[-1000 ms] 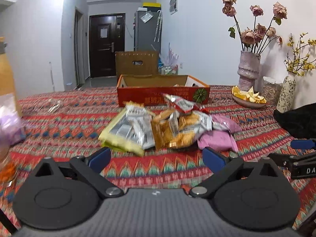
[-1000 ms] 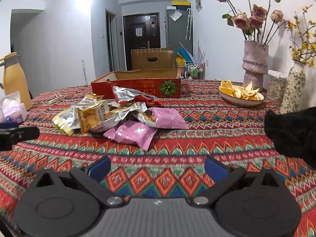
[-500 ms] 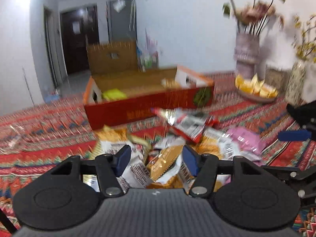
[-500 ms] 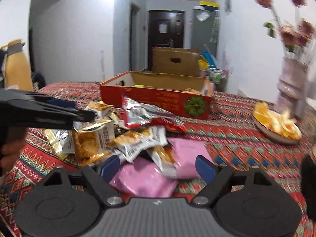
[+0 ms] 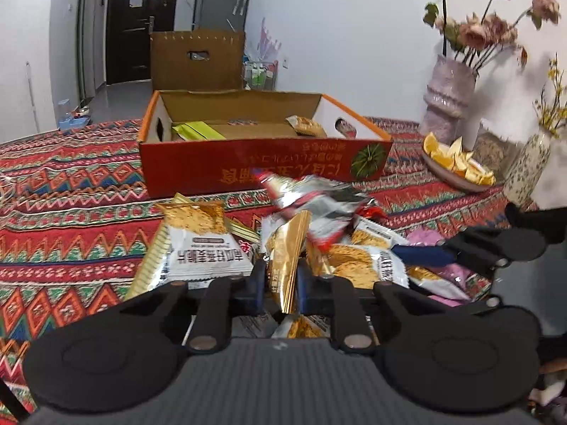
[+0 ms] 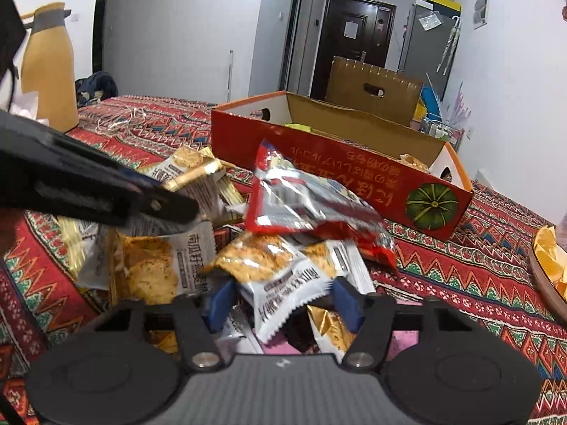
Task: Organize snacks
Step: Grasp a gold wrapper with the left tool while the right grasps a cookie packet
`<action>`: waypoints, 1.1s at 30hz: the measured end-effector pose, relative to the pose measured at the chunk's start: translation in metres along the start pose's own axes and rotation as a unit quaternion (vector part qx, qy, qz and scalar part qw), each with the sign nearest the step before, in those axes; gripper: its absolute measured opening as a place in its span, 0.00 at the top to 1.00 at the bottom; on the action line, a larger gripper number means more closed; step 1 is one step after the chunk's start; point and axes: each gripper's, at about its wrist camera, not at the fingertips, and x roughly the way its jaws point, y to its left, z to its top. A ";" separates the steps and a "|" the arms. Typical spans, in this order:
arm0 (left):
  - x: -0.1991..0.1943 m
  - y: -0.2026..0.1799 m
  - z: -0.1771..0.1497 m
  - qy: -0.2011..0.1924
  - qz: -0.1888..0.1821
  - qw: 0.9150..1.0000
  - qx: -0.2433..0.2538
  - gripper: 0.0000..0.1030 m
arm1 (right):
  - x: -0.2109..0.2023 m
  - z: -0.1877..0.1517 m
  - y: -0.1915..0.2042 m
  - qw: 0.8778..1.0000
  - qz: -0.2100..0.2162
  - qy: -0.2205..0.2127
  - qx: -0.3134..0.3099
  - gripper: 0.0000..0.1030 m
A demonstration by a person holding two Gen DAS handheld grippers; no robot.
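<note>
A pile of snack packets (image 5: 319, 233) lies on the patterned tablecloth in front of an open red cardboard box (image 5: 262, 166). My left gripper (image 5: 281, 283) is shut on a gold cracker packet (image 5: 288, 255) standing on edge between its pads. My right gripper (image 6: 283, 299) straddles a white and gold cracker packet (image 6: 280, 283), with its jaws partly closed and the pads at the packet's sides. A red and silver packet (image 6: 312, 209) lies on top of the pile. The box (image 6: 340, 166) holds a green packet (image 5: 196, 131) and a gold packet (image 5: 306, 125).
A plate of orange peels (image 5: 457, 166), a flower vase (image 5: 448, 95) and a small speckled vase (image 5: 524, 166) stand at the right. A yellow flask (image 6: 48, 67) and a white cable (image 6: 120, 122) are at the far left. A pink packet (image 5: 439, 272) lies under the pile.
Both grippers moved forward into the snack pile. The left jaws closed from wide open onto the gold packet. The right jaws narrowed around the white and gold packet.
</note>
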 end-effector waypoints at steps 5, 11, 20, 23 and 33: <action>-0.036 0.000 -0.003 -0.032 0.008 0.999 -0.021 0.84 | -0.010 -0.001 -0.001 1.000 0.007 -0.015 0.012 0.77; -0.077 -0.003 -0.016 -0.056 0.021 0.997 -0.038 0.84 | -0.037 -0.005 0.005 0.999 0.009 -0.038 0.024 1.00; -0.108 0.000 -0.051 -0.053 0.032 0.995 -0.072 0.84 | -0.072 -0.011 0.011 0.997 0.016 -0.056 0.045 0.50; -0.105 0.004 -0.053 -0.050 0.037 0.995 -0.084 0.84 | -0.041 0.007 0.013 0.998 0.004 -0.054 0.019 0.43; -0.100 0.020 -0.055 -0.047 0.040 0.993 -0.101 0.84 | 0.030 0.022 0.036 1.000 -0.006 -0.017 -0.013 0.31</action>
